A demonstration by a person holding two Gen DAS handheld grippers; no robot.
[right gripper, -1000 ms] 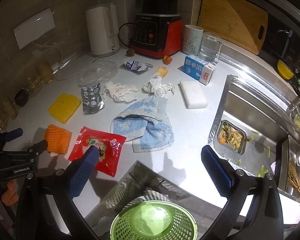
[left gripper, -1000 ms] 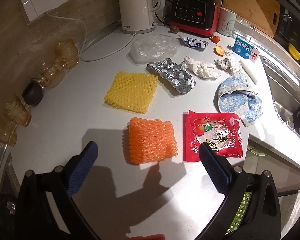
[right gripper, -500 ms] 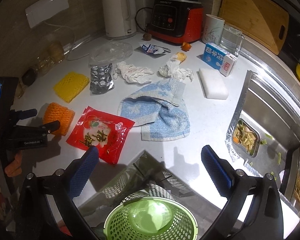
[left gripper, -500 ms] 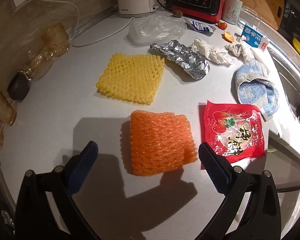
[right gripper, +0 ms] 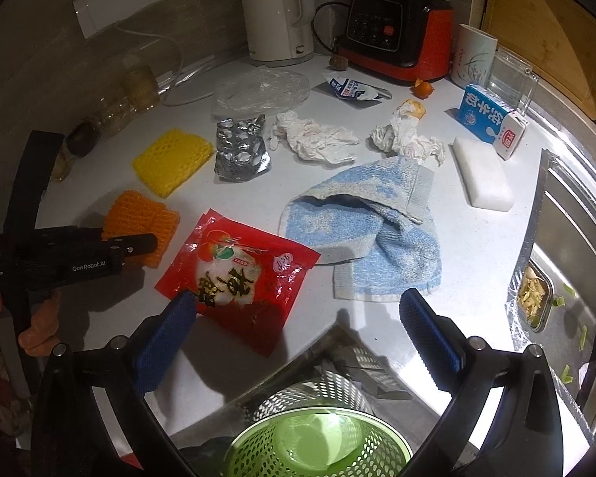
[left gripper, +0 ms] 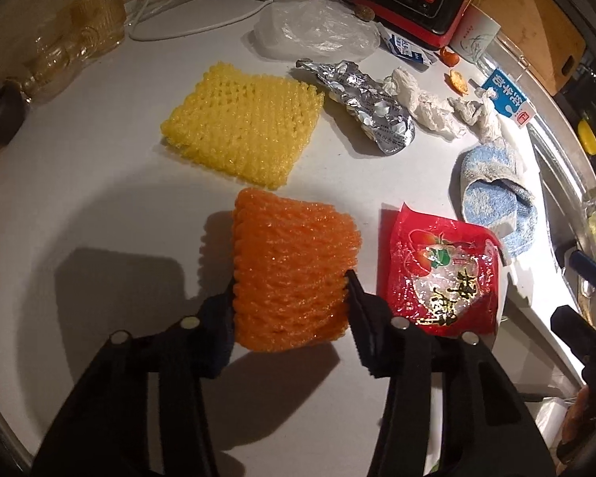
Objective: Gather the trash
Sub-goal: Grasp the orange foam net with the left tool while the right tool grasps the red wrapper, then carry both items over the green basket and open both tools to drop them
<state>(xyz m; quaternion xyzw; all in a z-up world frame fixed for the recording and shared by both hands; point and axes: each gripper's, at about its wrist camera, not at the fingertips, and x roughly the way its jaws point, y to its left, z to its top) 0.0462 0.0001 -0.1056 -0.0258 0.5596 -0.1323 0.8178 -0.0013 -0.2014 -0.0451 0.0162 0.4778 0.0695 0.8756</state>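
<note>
Orange net [left gripper: 294,274] sits on counter [left gripper: 99,206], pinched between left gripper [left gripper: 290,298] jaws, which have just been closing; net bulges, so grip probably firm. Red packet [left gripper: 441,274] at 3 o'clock. Right gripper [right gripper: 298,318] wide, empty, above green bin [right gripper: 318,445], presumably the drop point.

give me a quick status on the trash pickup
Left gripper just closed onto orange foam net. Right gripper open, empty, over red wrapper. Nothing blocking.
</note>
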